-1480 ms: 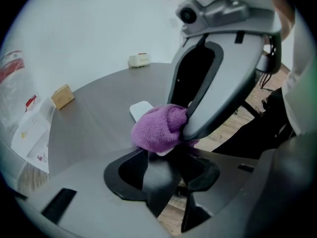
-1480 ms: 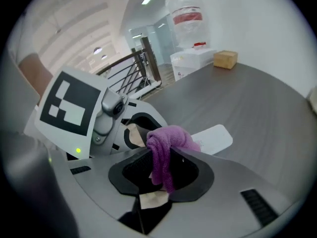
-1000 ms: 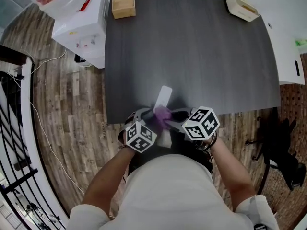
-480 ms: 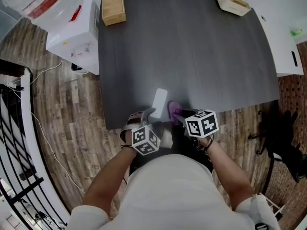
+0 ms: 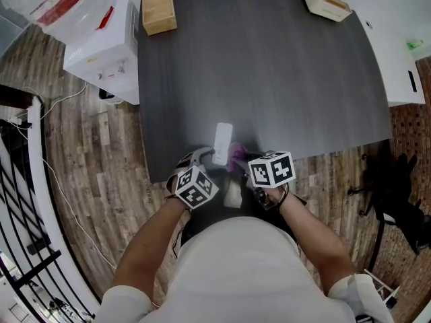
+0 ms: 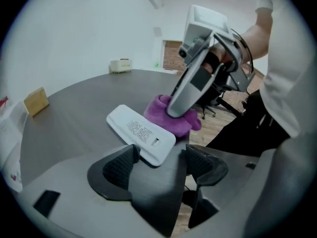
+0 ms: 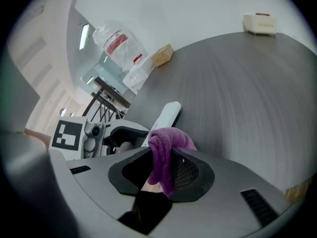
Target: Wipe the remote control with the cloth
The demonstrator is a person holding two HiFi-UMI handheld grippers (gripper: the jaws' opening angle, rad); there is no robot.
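A white remote control (image 5: 221, 143) lies flat on the dark table (image 5: 269, 79) near its front edge. My left gripper (image 5: 207, 159) stands just behind it. Its jaws have just been opening and are open, with the remote's (image 6: 140, 133) near end between the tips of the left gripper (image 6: 161, 158), untouched by the pads. My right gripper (image 5: 238, 161) is shut on a purple cloth (image 5: 235, 154). The bunched cloth (image 6: 161, 114) rests on the table against the remote's right side. In the right gripper view the cloth (image 7: 166, 148) hangs pinched in the right gripper (image 7: 163, 171), with the remote (image 7: 169, 115) beyond it.
A wooden box (image 5: 158, 9) sits at the table's far left corner and a pale tray (image 5: 326, 3) at the far right. A white appliance (image 5: 101, 46) stands left of the table. A black chair (image 5: 397, 214) is on the floor at right.
The left jaws have opened around the remote's near end. The right gripper has rolled and dropped lower with the cloth, which sits against the remote's right side.
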